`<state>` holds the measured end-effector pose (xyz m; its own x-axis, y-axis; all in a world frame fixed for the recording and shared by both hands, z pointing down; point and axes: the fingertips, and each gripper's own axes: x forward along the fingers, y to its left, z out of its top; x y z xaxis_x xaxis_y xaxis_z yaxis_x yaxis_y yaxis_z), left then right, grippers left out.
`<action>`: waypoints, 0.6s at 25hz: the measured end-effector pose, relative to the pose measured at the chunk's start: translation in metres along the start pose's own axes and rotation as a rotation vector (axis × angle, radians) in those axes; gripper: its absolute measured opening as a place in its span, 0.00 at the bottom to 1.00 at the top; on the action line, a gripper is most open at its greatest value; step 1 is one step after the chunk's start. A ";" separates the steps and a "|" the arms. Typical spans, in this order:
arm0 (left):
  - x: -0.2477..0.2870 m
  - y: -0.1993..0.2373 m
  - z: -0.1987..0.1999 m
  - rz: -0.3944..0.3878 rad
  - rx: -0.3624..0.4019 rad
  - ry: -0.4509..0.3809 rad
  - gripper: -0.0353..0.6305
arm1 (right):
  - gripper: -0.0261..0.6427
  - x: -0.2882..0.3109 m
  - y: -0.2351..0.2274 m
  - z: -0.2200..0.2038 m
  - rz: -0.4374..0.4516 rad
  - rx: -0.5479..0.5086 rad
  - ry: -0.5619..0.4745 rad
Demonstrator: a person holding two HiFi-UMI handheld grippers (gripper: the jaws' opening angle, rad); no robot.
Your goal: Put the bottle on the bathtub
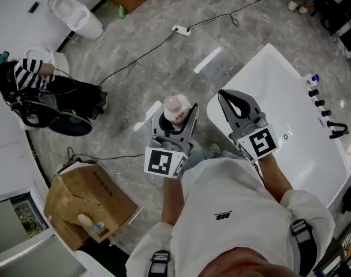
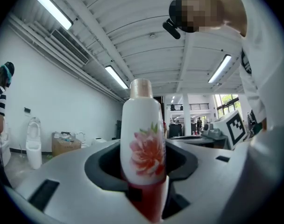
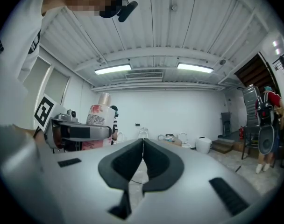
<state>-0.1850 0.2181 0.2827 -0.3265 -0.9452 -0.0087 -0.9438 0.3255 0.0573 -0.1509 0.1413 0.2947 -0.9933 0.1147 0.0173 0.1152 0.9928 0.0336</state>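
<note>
A white bottle (image 1: 176, 109) with a pink flower print and a pinkish cap stands upright between the jaws of my left gripper (image 1: 174, 122), which is shut on its lower body. In the left gripper view the bottle (image 2: 142, 143) fills the middle, its red base down in the jaw gap. My right gripper (image 1: 238, 109) is shut with nothing in it, its tips meeting over the near left rim of the white bathtub (image 1: 291, 97). From the right gripper view the tips (image 3: 142, 141) touch, and the bottle (image 3: 97, 117) shows at the left.
Black taps (image 1: 321, 104) sit on the bathtub's right edge. A white toilet (image 1: 76, 14) stands at the far left, a person in a striped top (image 1: 31, 74) sits nearby. A cardboard box (image 1: 86, 203) lies at the near left, a cable (image 1: 146, 53) crosses the floor.
</note>
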 end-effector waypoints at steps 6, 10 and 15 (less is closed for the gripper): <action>0.079 0.024 -0.003 -0.203 0.008 0.010 0.37 | 0.03 0.026 -0.062 -0.012 -0.191 0.001 0.023; 0.134 0.034 -0.003 -0.359 0.005 0.027 0.37 | 0.03 0.043 -0.106 -0.011 -0.337 0.014 0.030; 0.199 0.034 -0.008 -0.564 -0.011 0.051 0.37 | 0.03 0.048 -0.158 -0.015 -0.541 0.028 0.048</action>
<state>-0.2818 0.0406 0.2904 0.2314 -0.9728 0.0072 -0.9707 -0.2304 0.0681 -0.2166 -0.0106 0.3051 -0.9087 -0.4143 0.0505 -0.4136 0.9101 0.0232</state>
